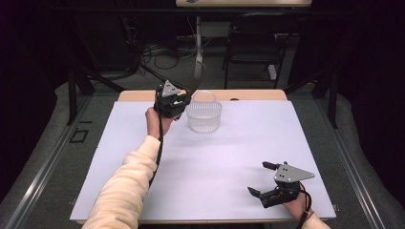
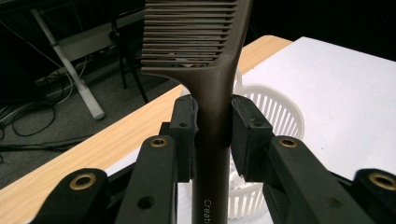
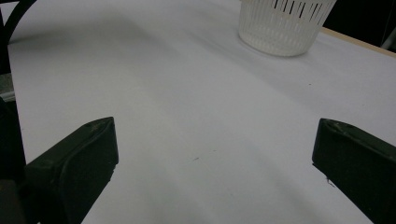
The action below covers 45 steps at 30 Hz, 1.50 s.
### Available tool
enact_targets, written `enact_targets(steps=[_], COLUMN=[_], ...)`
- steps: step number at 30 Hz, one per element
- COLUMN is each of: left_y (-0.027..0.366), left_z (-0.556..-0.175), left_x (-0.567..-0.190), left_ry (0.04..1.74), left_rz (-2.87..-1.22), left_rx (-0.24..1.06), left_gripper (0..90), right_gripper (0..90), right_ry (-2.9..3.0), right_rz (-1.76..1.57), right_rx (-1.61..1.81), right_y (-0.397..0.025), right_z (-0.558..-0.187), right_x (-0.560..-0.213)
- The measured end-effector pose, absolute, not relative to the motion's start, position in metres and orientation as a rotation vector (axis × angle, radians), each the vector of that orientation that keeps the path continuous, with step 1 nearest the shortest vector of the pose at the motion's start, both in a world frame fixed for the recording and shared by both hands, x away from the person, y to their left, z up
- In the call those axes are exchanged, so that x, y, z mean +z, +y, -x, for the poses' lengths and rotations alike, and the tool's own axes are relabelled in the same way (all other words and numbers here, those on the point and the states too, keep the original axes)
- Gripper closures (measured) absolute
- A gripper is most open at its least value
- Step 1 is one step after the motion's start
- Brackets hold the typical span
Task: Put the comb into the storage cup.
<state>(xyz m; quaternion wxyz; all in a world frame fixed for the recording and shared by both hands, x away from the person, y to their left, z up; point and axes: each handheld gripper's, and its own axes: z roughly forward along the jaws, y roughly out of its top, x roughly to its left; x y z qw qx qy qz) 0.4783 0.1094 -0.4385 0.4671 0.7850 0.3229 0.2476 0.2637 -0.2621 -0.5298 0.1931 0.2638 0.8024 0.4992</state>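
Note:
My left gripper point(image 1: 179, 101) is shut on the handle of a dark brown comb point(image 2: 210, 70), which stands upright with its teeth pointing left in the left gripper view. In the high view the comb point(image 1: 196, 78) rises beside the left rim of a white slotted basket point(image 1: 204, 117). The basket point(image 2: 275, 109) lies just behind and below the jaws; it also sits far off at the top of the right gripper view point(image 3: 282, 25). My right gripper point(image 1: 263, 179) rests open near the table's front right corner, nothing between its fingers point(image 3: 77, 161).
A white sheet point(image 1: 215, 162) covers most of the wooden table point(image 1: 253, 94). Beyond the far edge are a chair point(image 1: 250, 43), a desk leg and cables on the floor. A black cable point(image 1: 157, 152) trails along the left sleeve.

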Motion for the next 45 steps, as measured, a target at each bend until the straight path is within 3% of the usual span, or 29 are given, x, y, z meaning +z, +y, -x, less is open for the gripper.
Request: enact_targets(steps=[45], left_y=[0.09], left_z=[-0.494], left_x=[-0.428], left_ry=[0.742], left_rz=[-1.924], left_rx=[0.63], left_gripper=[72.3], right_gripper=[0.0], right_ry=[2.252], right_rz=[-0.739], right_rx=[1.404], right_y=[-0.262], right_z=[-0.263], right_x=[-0.53])
